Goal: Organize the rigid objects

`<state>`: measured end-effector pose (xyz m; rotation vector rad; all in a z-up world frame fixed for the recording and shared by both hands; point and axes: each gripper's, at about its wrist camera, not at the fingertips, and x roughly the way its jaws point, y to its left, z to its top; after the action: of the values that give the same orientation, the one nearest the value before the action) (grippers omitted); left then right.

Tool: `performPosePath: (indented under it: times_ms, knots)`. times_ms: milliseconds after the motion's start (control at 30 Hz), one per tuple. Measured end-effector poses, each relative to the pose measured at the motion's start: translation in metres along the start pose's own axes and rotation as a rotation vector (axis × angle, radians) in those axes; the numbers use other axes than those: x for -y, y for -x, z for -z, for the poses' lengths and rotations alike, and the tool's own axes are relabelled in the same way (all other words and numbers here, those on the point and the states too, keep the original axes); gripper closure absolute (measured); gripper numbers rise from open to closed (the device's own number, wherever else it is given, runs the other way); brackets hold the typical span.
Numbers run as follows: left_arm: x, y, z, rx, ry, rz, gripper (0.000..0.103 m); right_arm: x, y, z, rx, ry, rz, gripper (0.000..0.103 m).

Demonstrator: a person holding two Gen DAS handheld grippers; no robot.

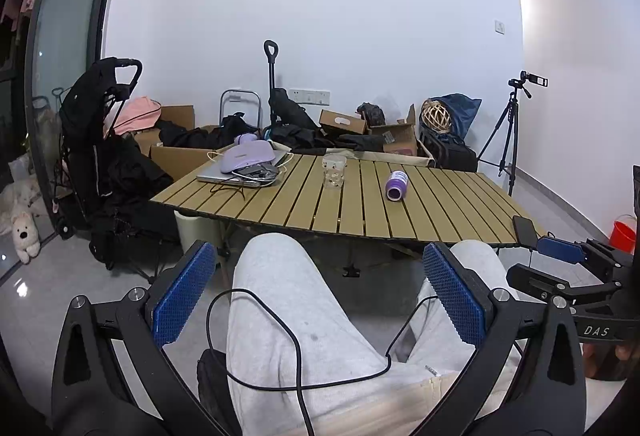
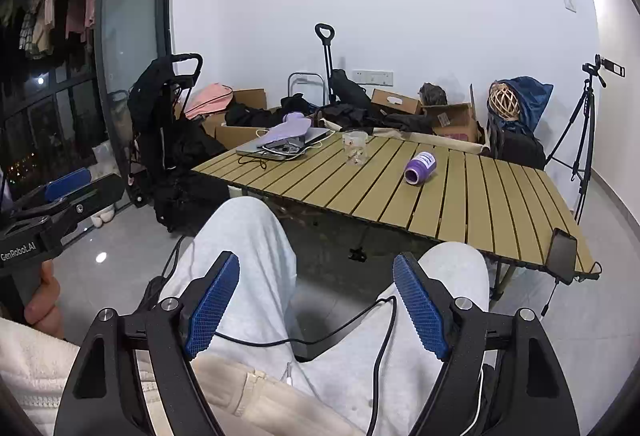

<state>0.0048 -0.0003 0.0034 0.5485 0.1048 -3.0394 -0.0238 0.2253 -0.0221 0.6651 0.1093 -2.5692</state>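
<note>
A slatted table (image 1: 280,204) stands ahead, nothing started: purple bottle (image 1: 396,185) lies mid-table, glass cup (image 1: 334,171) nearer the far edge. Left gripper (image 1: 320,296) and right gripper (image 2: 316,304) hang wide open, empty, needing a long reach forward.

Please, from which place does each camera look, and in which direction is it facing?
Left wrist: on the left gripper above the lap, facing the slatted table; grey-trousered knees and the right gripper at right show.
Right wrist: on the right gripper, same direction; knees, left gripper at left.
Shared: glass cup, lying purple bottle, laptop.
</note>
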Motion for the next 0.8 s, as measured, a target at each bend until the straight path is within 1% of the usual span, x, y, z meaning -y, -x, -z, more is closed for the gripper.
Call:
performPosePath:
  times_ms: [233, 800]
  knots:
    - [0.0009, 0.0008, 0.0008, -0.002, 0.001, 0.001, 0.0, -0.0033, 0.0032, -0.0006, 0.012, 0.013, -0.003, 0.019]
    - [0.0022, 0.0005, 0.0002, -0.003, -0.007, 0.006, 0.0, -0.0041, 0.0029, -0.0015, 0.009, 0.016, -0.007, 0.019]
